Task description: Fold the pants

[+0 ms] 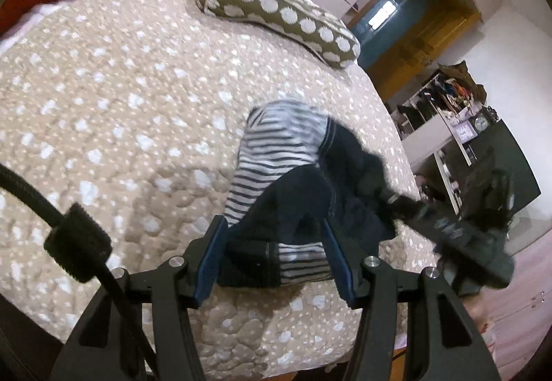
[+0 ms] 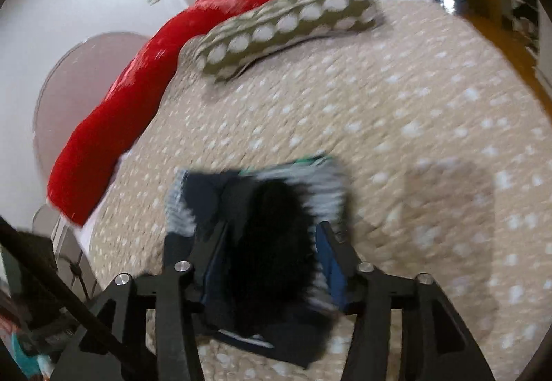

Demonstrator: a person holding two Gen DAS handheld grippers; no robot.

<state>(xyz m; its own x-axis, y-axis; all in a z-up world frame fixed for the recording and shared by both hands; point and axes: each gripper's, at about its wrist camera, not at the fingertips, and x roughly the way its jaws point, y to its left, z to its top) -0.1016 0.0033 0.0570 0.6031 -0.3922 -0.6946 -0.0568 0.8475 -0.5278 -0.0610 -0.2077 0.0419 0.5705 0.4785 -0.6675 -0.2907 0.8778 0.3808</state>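
Observation:
The pants (image 1: 286, 174) are small, navy with grey-and-navy striped parts, bunched on the beige dotted bedspread (image 1: 103, 105). In the left wrist view my left gripper (image 1: 274, 232) has its blue-padded fingers spread wide, with the pants' cuff end lying between them. My right gripper (image 1: 407, 205) comes in from the right and touches the dark part of the pants. In the blurred right wrist view the pants (image 2: 269, 243) fill the space between the right gripper's (image 2: 272, 229) spread fingers; whether the fingers pinch the cloth does not show.
An olive polka-dot bolster pillow (image 1: 276, 11) lies at the far side of the bed, with a red blanket (image 2: 155, 80) behind it. The bed's edge runs along the right (image 1: 396, 146); shelves with clutter (image 1: 445, 105) stand past it.

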